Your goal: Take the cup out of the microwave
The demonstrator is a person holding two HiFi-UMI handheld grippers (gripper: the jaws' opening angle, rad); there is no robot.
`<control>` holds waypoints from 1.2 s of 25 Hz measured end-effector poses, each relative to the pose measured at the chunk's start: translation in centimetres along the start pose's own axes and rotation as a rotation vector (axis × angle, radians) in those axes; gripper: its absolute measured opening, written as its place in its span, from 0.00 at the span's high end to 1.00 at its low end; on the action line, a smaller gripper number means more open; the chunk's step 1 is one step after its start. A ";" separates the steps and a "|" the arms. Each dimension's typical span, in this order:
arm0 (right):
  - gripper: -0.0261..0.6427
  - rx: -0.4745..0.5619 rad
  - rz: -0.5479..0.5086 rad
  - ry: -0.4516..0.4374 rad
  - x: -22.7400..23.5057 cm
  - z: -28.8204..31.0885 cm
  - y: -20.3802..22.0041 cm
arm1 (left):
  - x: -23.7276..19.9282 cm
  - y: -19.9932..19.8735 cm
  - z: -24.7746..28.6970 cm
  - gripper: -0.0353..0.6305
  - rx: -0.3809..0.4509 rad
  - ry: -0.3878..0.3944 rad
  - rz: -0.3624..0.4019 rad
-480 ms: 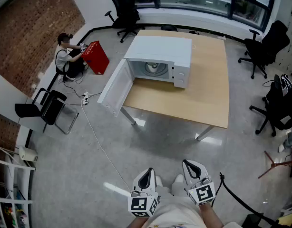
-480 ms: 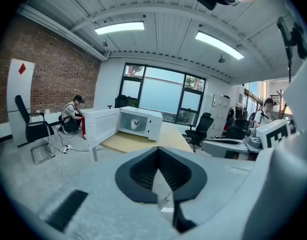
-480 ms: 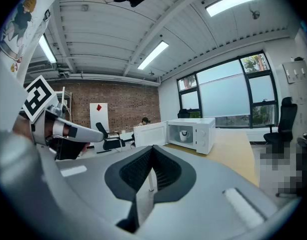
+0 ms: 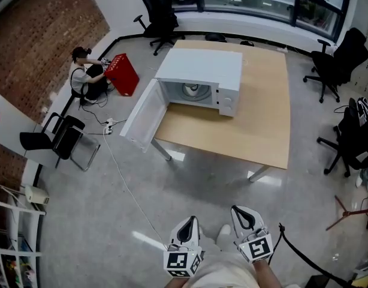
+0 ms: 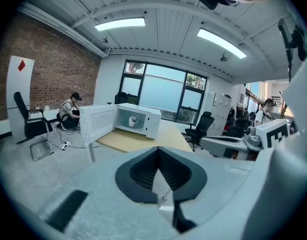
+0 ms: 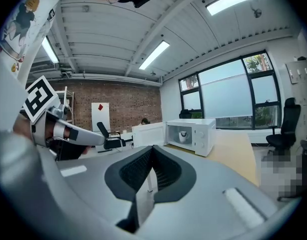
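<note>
Up at twelve o'clock in the head view, well apart from both tongs, the white microwave (image 4: 202, 77) sits on the wooden table (image 4: 256, 125) with its door (image 4: 142, 116) swung wide toward eight o'clock; the cup (image 4: 193, 90) stands inside the cavity. Down at six o'clock, the left gripper (image 4: 189, 222) and the right gripper (image 4: 241, 212) are each clenched, with nothing between the jaws.
</note>
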State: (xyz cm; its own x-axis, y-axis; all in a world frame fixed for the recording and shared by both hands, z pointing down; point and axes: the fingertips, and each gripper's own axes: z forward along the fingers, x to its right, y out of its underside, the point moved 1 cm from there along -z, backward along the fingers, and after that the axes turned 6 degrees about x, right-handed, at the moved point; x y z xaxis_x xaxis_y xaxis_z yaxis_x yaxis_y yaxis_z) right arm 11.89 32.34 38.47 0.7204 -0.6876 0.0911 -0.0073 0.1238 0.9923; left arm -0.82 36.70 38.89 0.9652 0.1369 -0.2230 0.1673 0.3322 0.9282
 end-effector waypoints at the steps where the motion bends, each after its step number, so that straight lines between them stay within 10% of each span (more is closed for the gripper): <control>1: 0.95 0.001 0.017 -0.008 0.2 0.2 0.0 | 0.0 0.3 0.2 0.94 -0.005 -0.004 -0.002; 30: 0.95 0.036 0.034 0.128 12.3 31.1 -1.5 | -18.3 -10.0 31.5 0.94 -0.001 0.069 0.092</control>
State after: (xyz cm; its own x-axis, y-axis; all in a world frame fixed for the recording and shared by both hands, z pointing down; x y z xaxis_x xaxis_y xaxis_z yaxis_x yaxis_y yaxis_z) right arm -0.83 1.45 40.76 0.8017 -0.5864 0.1159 -0.0570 0.1181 0.9914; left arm -13.77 1.43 43.03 0.9602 0.2312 -0.1571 0.0785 0.3161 0.9455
